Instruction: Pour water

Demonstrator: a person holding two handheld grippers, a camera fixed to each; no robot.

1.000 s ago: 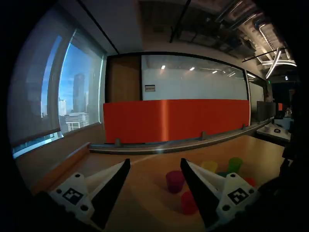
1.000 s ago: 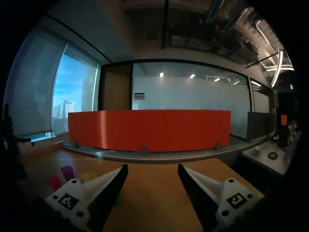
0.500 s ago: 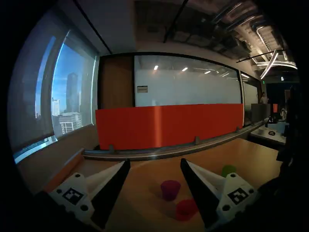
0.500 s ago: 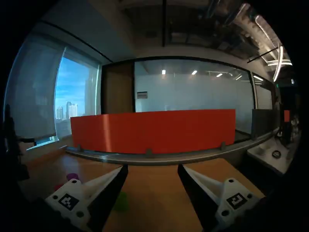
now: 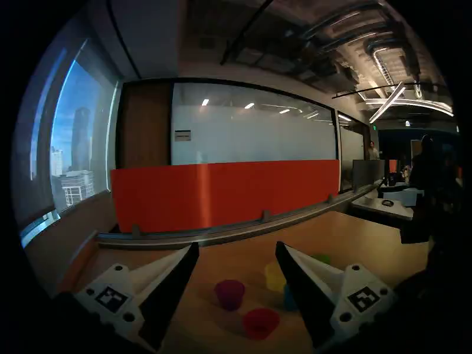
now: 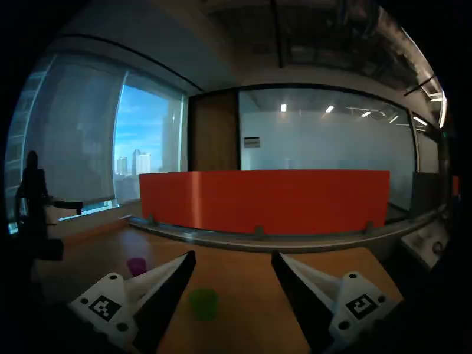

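Cups: we list purple cup [image 5: 229, 293] and red cup [image 5: 260, 323] ahead of the open left hand-held gripper [image 5: 236, 245], green cup [image 6: 204, 303] ahead of the open right hand-held gripper [image 6: 233, 253].

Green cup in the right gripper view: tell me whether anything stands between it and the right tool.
Nothing visible does. The green cup stands on the wooden table, seen in the gap between the fingers of the open right tool, with bare tabletop around it. The purple cup stands farther left, off that line.
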